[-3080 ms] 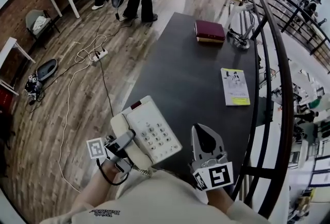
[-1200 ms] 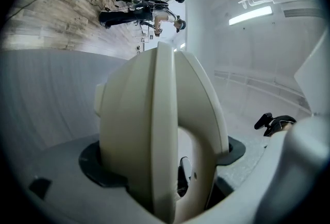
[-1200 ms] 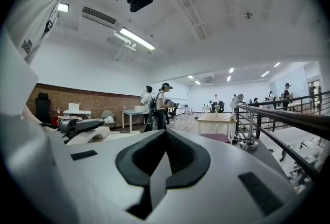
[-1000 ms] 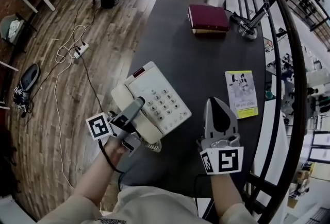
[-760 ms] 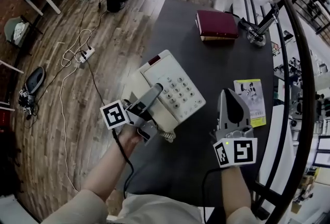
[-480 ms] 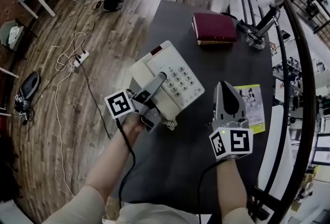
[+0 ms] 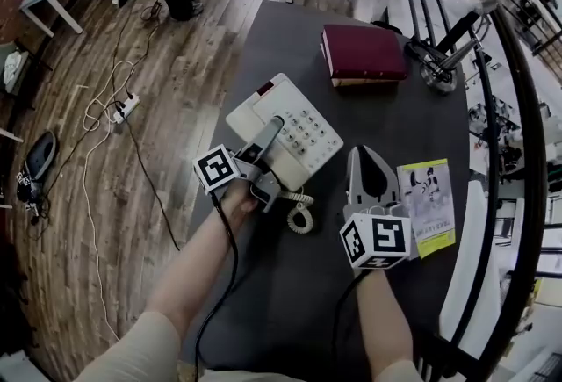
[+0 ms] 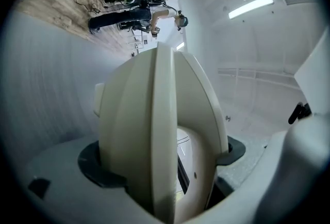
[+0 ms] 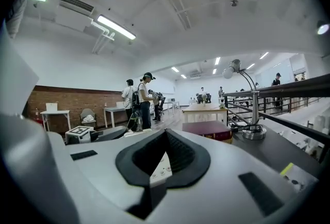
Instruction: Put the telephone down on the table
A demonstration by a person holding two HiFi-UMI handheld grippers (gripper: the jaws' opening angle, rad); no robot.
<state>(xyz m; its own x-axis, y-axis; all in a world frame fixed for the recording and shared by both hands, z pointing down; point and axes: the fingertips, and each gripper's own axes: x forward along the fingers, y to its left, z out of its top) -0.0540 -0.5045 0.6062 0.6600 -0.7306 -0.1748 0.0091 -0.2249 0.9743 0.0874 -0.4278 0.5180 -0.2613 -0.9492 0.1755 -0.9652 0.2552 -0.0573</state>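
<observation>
Right tool (image 7: pixel 367 159): grey, pointed, tips pressed together on nothing, just right of the coiled cream cord (image 7: pixel 301 215) lying on the tabletop.
Left tool (image 7: pixel 270 131): clamped across the smooth, rounded cream plastic handset (image 8: pixel 154 130) along the left flank of the cream push-button telephone (image 7: pixel 299 127), near the left edge of the matte dark grey tabletop (image 7: pixel 299 284); base contact with the tabletop unclear.
Farther: glossy yellow-white booklet (image 7: pixel 428 206); maroon hardcover book (image 7: pixel 362 53); metal desk lamp (image 7: pixel 442 75).
</observation>
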